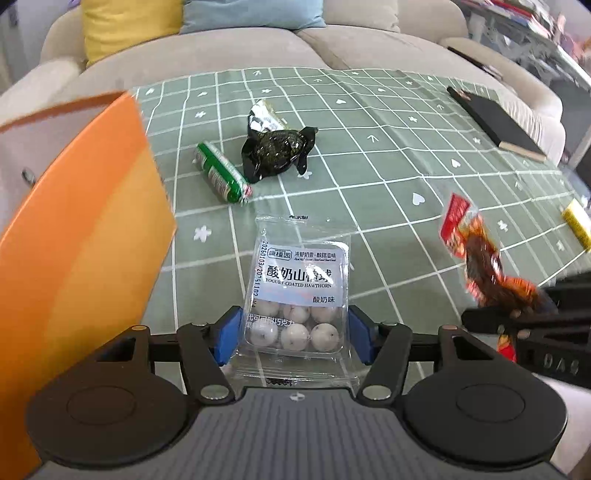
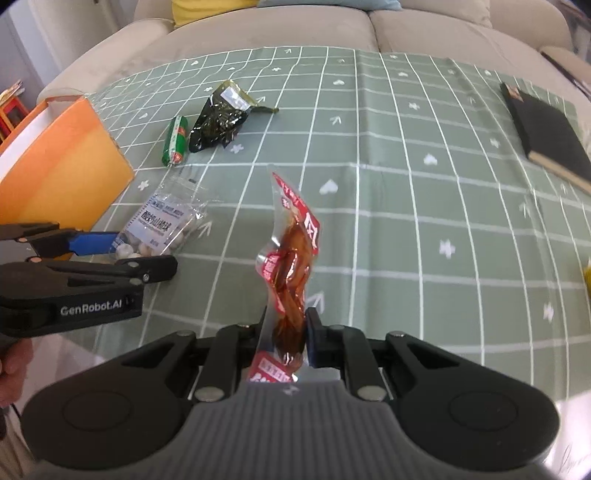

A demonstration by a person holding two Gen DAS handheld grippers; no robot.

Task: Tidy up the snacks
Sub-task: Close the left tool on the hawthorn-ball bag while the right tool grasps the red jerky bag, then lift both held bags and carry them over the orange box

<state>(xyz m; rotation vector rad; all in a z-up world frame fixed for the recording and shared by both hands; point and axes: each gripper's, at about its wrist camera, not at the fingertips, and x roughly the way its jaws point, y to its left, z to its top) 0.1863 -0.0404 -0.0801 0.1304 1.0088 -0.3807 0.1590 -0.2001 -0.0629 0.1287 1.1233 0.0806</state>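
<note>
Right claw (image 2: 282, 339) is clenched on a red snack pouch (image 2: 291, 258), pouch standing up edge-on between the pads, lifted off the table (image 2: 406, 221). Same pouch shows blurred at the right of the left wrist view, w/ the right claw under it.

Going left to right in the left wrist view: orange box (image 1: 85, 229) stands at far left, open top just visible. Next, left claw (image 1: 293, 336) w/ blue pads (image 1: 227, 338) either side of a clear bag of white yogurt balls (image 1: 295, 295). Bag lies flat on the table; pads sit close at its edges, can't see them pressing, so claw reads as released, jaws apart. Beyond the bag: green tube snack (image 1: 221, 173) lying on its side, touching or just beside a dark shiny packet (image 1: 277, 151). Far right: black notebook (image 1: 498, 122) near the table's edge, and a yellow item (image 1: 578, 223) partly cut off, can't tell what it is.

Table has a green checked cloth w/ white hearts and flowers. Beige sofa (image 1: 295, 48) behind it, w/ yellow cushion (image 1: 125, 26) and blue cushion (image 1: 251, 14).
</note>
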